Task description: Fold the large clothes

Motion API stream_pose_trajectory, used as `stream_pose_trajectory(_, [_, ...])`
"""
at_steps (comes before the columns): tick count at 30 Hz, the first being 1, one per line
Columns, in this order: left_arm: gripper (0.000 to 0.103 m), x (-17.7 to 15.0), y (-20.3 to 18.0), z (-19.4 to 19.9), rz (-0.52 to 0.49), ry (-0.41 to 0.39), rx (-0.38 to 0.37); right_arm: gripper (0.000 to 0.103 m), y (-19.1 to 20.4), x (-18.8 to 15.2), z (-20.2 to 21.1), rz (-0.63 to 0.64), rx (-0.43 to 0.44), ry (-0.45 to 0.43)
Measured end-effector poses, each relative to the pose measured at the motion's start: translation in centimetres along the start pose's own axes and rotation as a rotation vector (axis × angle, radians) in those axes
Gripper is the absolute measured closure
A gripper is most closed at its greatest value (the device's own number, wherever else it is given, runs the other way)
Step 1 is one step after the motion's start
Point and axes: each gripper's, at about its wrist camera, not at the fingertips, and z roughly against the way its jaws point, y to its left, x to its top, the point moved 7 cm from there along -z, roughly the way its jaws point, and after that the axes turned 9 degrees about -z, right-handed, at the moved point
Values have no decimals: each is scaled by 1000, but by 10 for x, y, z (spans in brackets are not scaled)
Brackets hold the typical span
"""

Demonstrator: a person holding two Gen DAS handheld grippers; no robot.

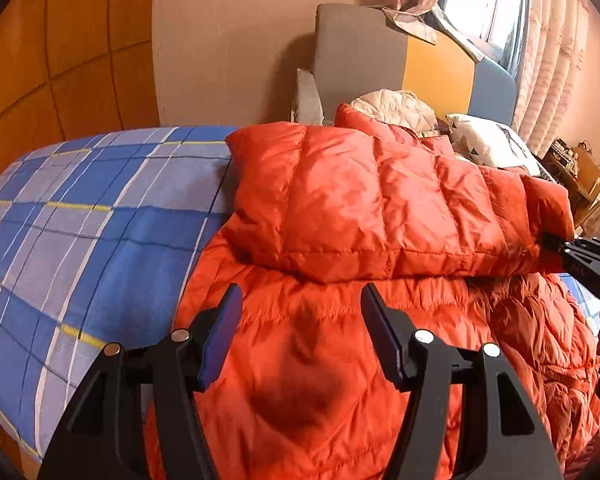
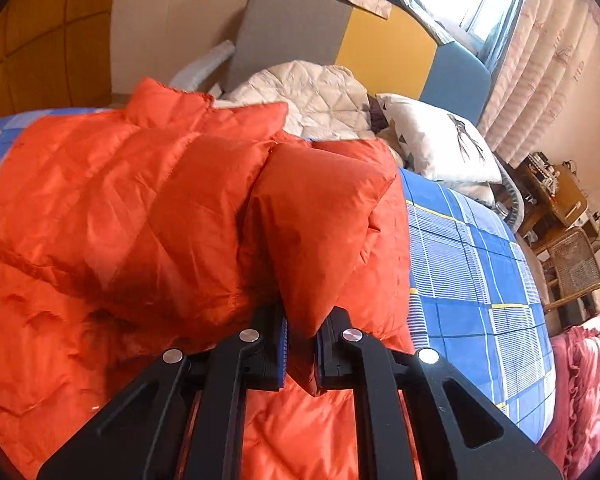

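The left gripper [image 1: 300, 336] hangs with its jaws apart and nothing between them, poised above the lower body of the orange down jacket [image 1: 340, 380], which lies spread on the blue plaid bedsheet [image 1: 80, 220]. Across the jacket's middle, one padded sleeve [image 1: 360, 208] is folded over the torso, its cuff end toward the bare sheet at the left. Further right, the right gripper [image 2: 302, 352] is clamped on a pinch of the other sleeve [image 2: 320, 232] near its cuff (in the left wrist view this tool appears only at the right edge, against the sleeve's end). Behind the jacket lie a cream quilted garment [image 2: 312, 96] and a white pillow [image 2: 432, 144] at the headboard [image 2: 300, 24]; a pink blanket [image 2: 584, 384] sits at the far right beyond the bed's edge. Handling assessment: the jacket is judged light, soft and highly compressible, with a smooth shell that is likely slippery, so a shallow pinch may slide out under tension. The fill will probably spring back, and folded sections may lift or creep unless pressed flat. Recommended hold points are stitched seams, cuffs and the hem, where the fabric is thinner and gives the pads a firmer bite. For the free left tool, the hem or side seam nearest its jaws appears the most suitable place to grasp.
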Motion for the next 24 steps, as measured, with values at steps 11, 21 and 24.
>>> stream_pose_trajectory(11, [43, 26, -25, -37, -105, 35, 13, 61, -7, -1, -2, 36, 10, -10])
stream_pose_trajectory(21, [44, 25, -30, -51, -103, 51, 12, 48, -10, 11, 29, 30, 64, -89])
stream_pose_trajectory(24, [44, 26, -30, -58, -101, 59, 15, 48, 0, 10, 6, 51, 27, -45])
